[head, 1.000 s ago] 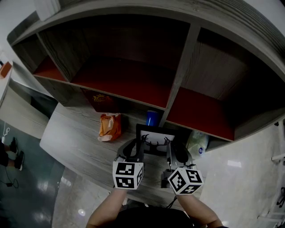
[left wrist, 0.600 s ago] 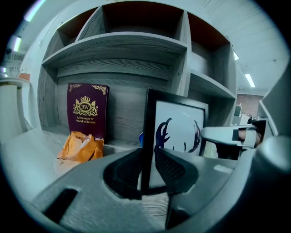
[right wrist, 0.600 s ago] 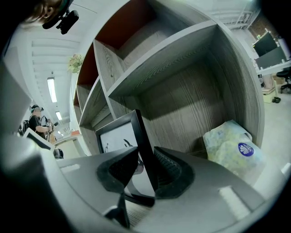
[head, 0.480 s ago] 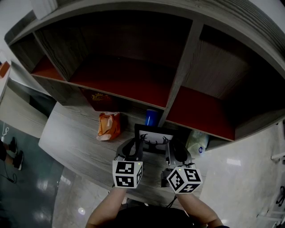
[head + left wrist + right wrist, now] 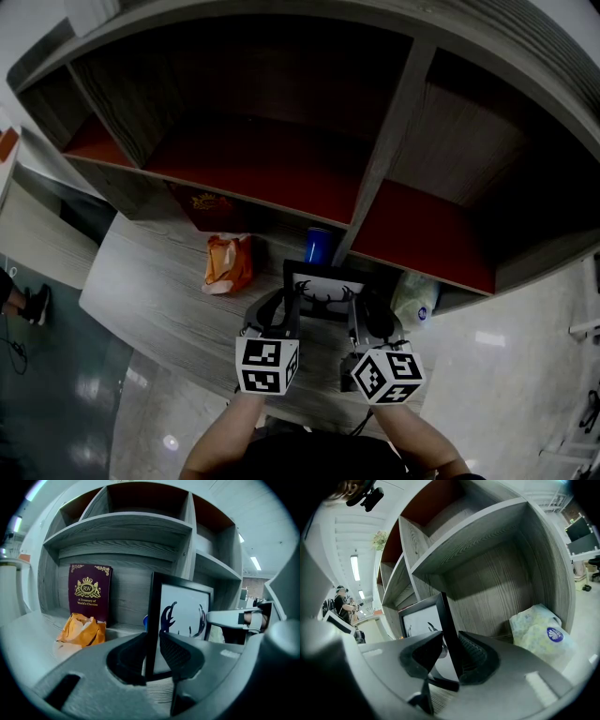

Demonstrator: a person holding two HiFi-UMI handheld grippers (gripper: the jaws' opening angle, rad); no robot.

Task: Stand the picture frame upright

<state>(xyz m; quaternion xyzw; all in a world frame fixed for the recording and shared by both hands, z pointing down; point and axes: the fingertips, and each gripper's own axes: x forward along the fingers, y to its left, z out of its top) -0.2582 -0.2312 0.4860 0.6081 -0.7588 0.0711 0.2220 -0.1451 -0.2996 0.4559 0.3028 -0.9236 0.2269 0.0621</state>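
Two holds, one thing: near the back edge of the tabletop (image 5: 159, 300) the picture frame (image 5: 183, 611) stands almost upright, my left gripper (image 5: 151, 656) clamped on its left rail, my right gripper (image 5: 451, 658) on its right. It seems stiff, light, probably glazed and slippery; low rail grips suit.

Left claw (image 5: 292, 302) and right claw (image 5: 354, 302) are wearing white cubes (image 5: 268, 366) with black square markers; ribbed dark pads (image 5: 176, 651) are lining them.

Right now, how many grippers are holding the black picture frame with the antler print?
2. The left gripper clamps the left edge of the black picture frame; the right gripper clamps its right edge.
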